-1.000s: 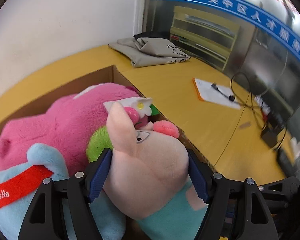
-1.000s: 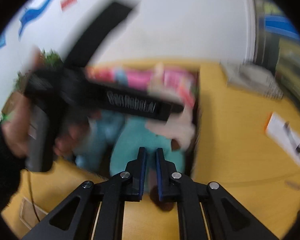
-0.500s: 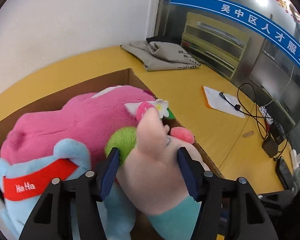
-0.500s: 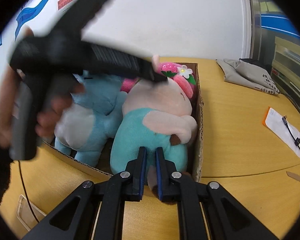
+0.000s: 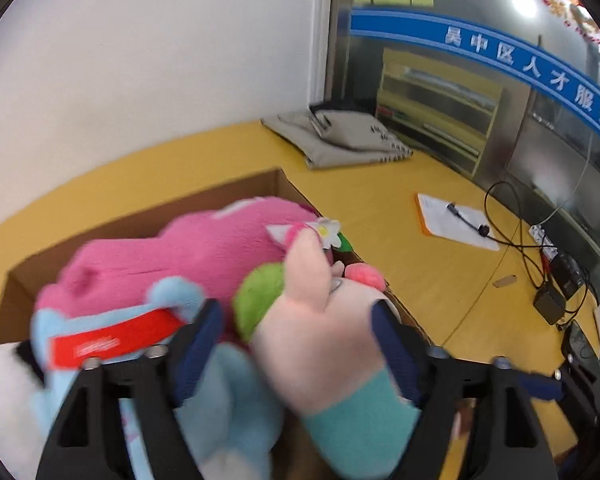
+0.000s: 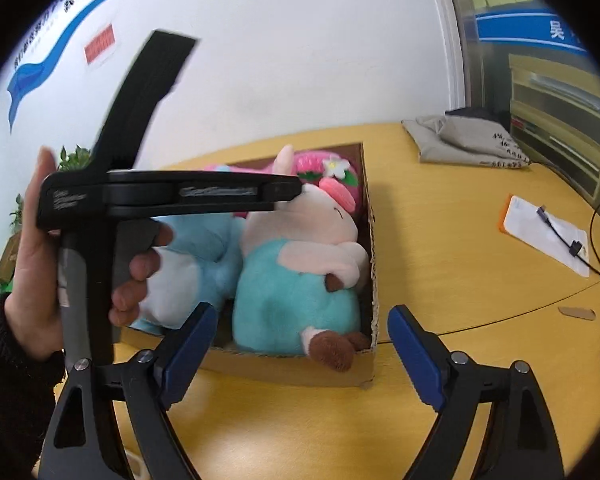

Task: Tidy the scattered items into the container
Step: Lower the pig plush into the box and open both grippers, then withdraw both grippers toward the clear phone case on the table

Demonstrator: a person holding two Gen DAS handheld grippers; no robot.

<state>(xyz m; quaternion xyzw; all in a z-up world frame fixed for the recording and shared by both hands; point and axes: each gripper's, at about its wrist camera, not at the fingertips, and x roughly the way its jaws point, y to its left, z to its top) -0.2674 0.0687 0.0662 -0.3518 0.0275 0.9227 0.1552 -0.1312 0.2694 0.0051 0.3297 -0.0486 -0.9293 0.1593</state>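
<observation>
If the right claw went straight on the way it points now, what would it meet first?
Most likely the near wall of the cardboard box, then the pig plush in the teal outfit lying just behind it. The right claw is open and above the table; whether it would clear the wall is unclear.

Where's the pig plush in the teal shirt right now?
The pig plush lies in the cardboard box, against its right wall, beside the blue plush; the left gripper straddles its head.

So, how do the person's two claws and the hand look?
Both claws, left claw and right claw, have black triangular cut-out frames, silver screws and dark blue ribbed pads. The left tool's body is black with grey lettering and a grey handle. The bare hand wears a dark knitted sleeve.
</observation>
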